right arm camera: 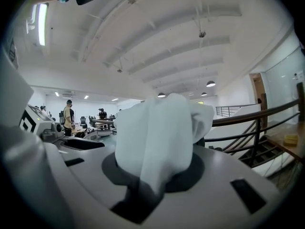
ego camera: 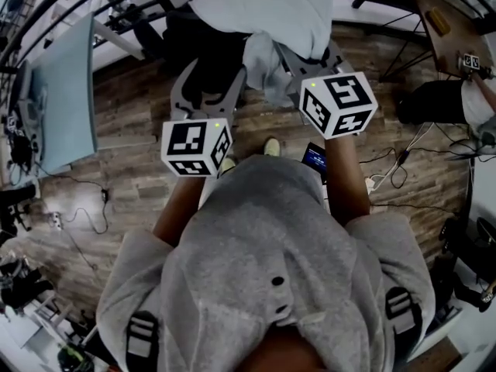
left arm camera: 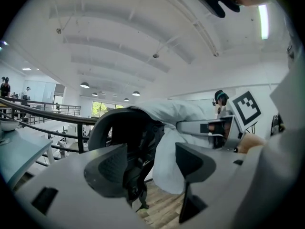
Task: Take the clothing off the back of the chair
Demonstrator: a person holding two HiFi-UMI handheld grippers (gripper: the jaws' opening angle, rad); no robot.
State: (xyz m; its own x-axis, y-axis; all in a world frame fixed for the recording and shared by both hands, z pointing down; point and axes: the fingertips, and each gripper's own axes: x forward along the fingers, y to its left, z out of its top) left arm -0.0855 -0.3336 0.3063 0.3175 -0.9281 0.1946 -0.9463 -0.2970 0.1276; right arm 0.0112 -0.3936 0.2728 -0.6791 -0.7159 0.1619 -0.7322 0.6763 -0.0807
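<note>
A pale white garment [ego camera: 263,6] hangs over the back of a black office chair [ego camera: 198,49] in front of me. My right gripper [ego camera: 298,56] reaches into the cloth and is shut on a bunched fold of it, which stands up between the jaws in the right gripper view, clothing [right arm camera: 157,132], right gripper [right arm camera: 155,175]. My left gripper [ego camera: 211,84] is open and empty, a little short of the chair. In the left gripper view the left gripper [left arm camera: 150,163] faces the chair back [left arm camera: 119,128], with the garment [left arm camera: 178,116] draped over its top and right side.
A pale desk [ego camera: 66,91] stands to the left on the wooden floor [ego camera: 132,122], with cables trailing around. A wooden table [ego camera: 449,22] and a seated person [ego camera: 477,99] are at the upper right. Railings [left arm camera: 47,111] [right arm camera: 257,123] run behind the chair.
</note>
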